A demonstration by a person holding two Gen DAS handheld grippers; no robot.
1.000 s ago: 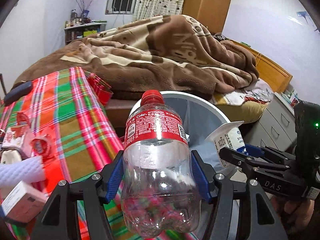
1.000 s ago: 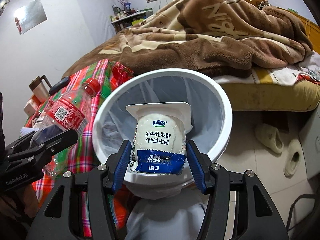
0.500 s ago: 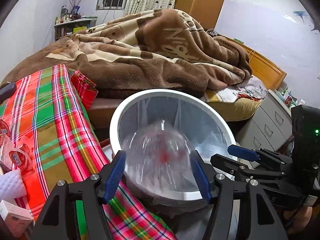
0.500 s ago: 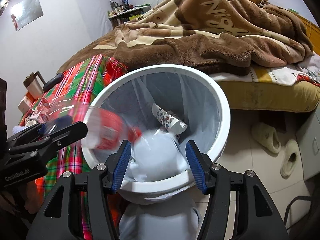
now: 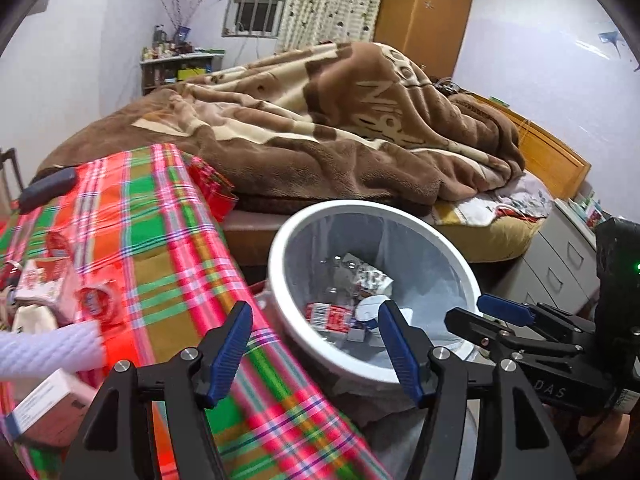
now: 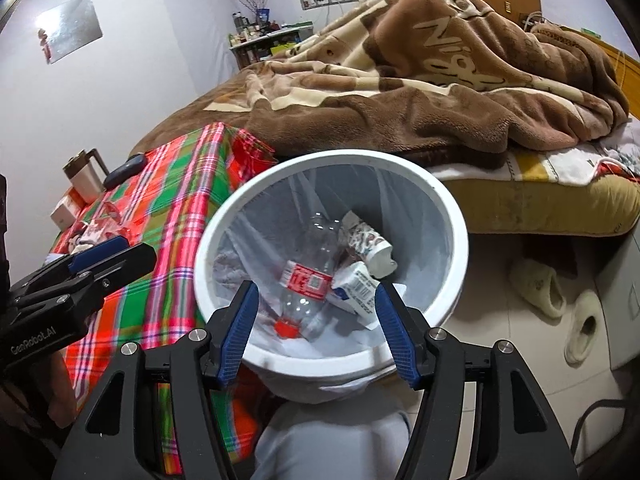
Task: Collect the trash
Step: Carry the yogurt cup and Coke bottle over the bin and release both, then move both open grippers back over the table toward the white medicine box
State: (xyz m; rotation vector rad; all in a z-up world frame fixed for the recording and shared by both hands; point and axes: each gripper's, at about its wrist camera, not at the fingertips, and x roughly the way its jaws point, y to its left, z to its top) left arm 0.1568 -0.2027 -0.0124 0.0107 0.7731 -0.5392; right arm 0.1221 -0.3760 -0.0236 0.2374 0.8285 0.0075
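A white round trash bin (image 6: pixel 452 216) with a clear liner stands beside the plaid-covered table (image 6: pixel 176 200). Inside lie a clear Coke bottle (image 6: pixel 312 276) with a red label, a white yogurt cup (image 6: pixel 356 288) and a patterned paper cup (image 6: pixel 366 240). My right gripper (image 6: pixel 316 332) is open and empty over the bin's near rim. My left gripper (image 5: pixel 316 344) is open and empty over the table edge, with the bin (image 5: pixel 288 320) just ahead to the right. The bottle's label (image 5: pixel 330 316) shows in the bin there.
On the table (image 5: pixel 160 240) at the left lie a white ribbed foam piece (image 5: pixel 48 348), small boxes (image 5: pixel 44 408) and wrappers (image 5: pixel 44 284). A bed with a brown blanket (image 6: pixel 400 92) stands behind. Slippers (image 6: pixel 540 288) lie on the floor at right. A grey drawer unit (image 5: pixel 560 256) stands at right.
Both grippers opened. The Coke bottle dropped from my left gripper and the yogurt cup from my right into the bin. My left gripper has drawn back toward the table.
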